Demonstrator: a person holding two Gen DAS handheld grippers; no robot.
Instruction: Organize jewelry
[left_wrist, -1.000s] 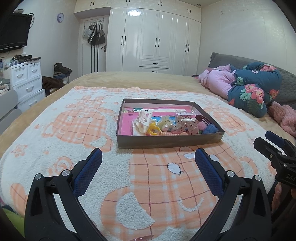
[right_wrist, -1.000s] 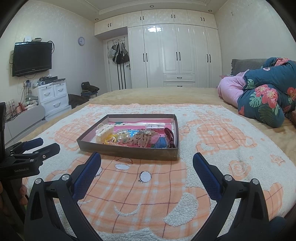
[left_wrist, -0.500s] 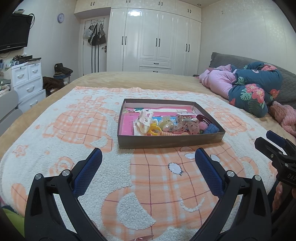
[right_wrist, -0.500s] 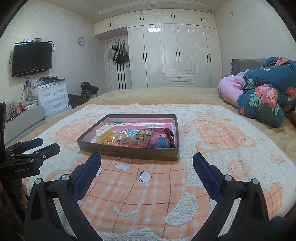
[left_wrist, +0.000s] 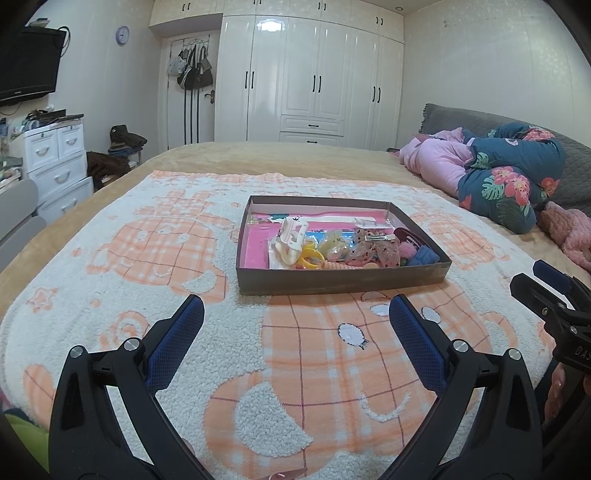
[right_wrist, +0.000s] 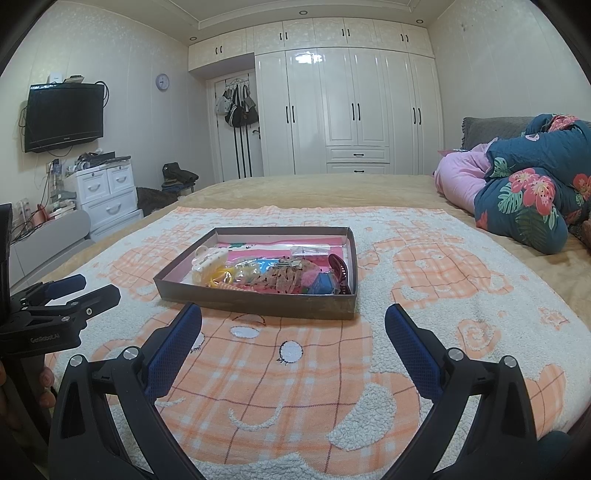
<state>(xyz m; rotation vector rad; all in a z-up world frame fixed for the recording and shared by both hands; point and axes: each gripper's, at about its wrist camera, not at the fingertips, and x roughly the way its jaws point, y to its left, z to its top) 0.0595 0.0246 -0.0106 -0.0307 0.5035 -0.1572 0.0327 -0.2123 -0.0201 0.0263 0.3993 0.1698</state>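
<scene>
Tray (left_wrist: 343, 284) lies ahead of both spread, empty grippers, left (left_wrist: 295, 321) and right (right_wrist: 293, 325); the left seems slightly nearer.

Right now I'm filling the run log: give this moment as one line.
stage: start | left gripper: jaws open, empty | right gripper: jaws open, empty | tray: on blanket, hair clips inside, untouched

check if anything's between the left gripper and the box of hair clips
Nothing visible is. The left gripper is open over bare blanket, and the box lies straight ahead with only its low near wall before the clips. The right gripper is off to the side.
</scene>
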